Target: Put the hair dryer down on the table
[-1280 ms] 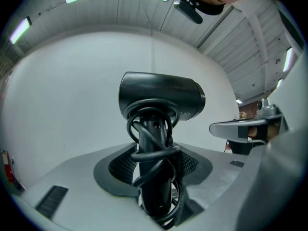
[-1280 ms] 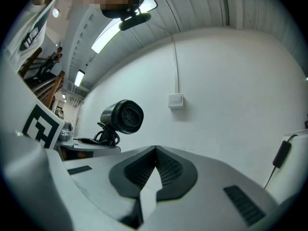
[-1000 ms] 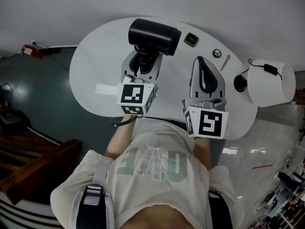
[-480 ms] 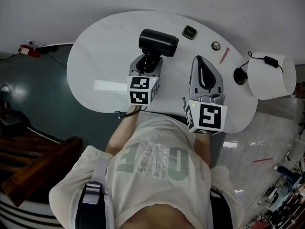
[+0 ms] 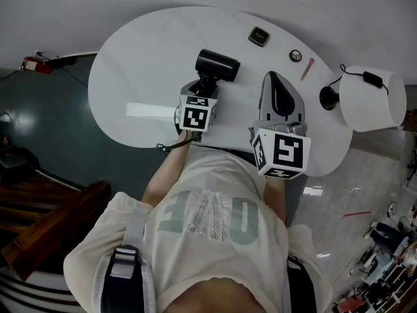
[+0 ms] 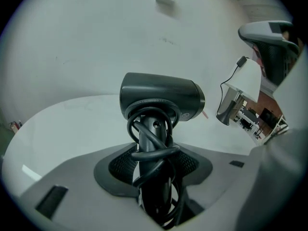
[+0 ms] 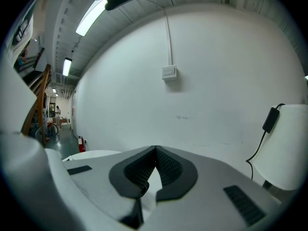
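Observation:
A black hair dryer (image 5: 217, 65) stands over the white oval table (image 5: 137, 57), its barrel lying crosswise above the handle. My left gripper (image 5: 206, 87) is shut on the handle, which has the black cord wound around it. In the left gripper view the dryer (image 6: 161, 97) rises upright between the pads of the left gripper (image 6: 154, 162). I cannot tell whether it touches the tabletop. My right gripper (image 5: 276, 80) hovers to the right of it, shut and empty. In its own view the right gripper (image 7: 155, 154) points at a white wall.
A white-shaded lamp (image 5: 371, 106) with a dark base (image 5: 328, 114) stands at the table's right end. A dark square object (image 5: 259, 36), a small round thing (image 5: 296, 55) and a pink pen (image 5: 307, 68) lie at the far edge. A person's torso fills the near side.
The left gripper and the hair dryer have gone down and away from the head camera, looking smaller now. The right gripper has hardly moved.

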The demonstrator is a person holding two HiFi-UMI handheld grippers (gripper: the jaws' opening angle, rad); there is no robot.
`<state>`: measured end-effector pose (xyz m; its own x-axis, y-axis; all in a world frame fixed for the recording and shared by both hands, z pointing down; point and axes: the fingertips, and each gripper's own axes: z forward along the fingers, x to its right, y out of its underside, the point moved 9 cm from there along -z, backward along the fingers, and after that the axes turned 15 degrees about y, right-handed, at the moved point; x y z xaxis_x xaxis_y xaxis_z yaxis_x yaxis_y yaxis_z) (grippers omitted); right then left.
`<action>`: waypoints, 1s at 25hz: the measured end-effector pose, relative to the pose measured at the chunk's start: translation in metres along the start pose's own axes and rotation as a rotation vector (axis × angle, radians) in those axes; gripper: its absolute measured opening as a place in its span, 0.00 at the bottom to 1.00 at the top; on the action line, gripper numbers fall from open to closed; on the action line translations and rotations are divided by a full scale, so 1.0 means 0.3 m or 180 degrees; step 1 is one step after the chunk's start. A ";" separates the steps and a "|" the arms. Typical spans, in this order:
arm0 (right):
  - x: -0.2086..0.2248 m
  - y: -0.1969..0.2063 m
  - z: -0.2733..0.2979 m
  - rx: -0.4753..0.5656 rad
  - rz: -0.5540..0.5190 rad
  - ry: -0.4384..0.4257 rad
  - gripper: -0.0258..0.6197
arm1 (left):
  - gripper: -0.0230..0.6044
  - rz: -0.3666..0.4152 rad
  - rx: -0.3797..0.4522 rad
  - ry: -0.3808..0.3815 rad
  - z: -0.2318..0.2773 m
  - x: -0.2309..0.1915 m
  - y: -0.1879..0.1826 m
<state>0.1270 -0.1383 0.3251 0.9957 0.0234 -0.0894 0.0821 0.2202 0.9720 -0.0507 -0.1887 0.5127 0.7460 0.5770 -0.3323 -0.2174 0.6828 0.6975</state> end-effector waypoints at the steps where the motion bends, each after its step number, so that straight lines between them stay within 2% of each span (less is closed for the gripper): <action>1: 0.002 0.002 0.003 -0.0009 0.0003 0.0004 0.04 | 0.39 -0.0060 -0.0057 0.0022 0.009 -0.004 0.009; 11: -0.006 0.020 0.010 -0.0070 -0.0002 -0.0015 0.04 | 0.39 -0.0187 -0.0522 -0.0005 0.063 -0.025 0.053; 16: -0.016 0.029 0.010 -0.0089 -0.0151 0.0022 0.04 | 0.39 -0.0251 -0.0645 -0.0057 0.071 -0.040 0.066; 25: -0.018 0.042 0.014 -0.0139 -0.0142 0.0005 0.04 | 0.39 -0.0250 -0.0807 -0.0068 0.092 -0.036 0.072</action>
<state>0.1227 -0.1396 0.3386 0.9910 0.0143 -0.1328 0.1244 0.2634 0.9566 -0.0460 -0.1926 0.5490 0.7795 0.5099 -0.3638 -0.3069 0.8172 0.4879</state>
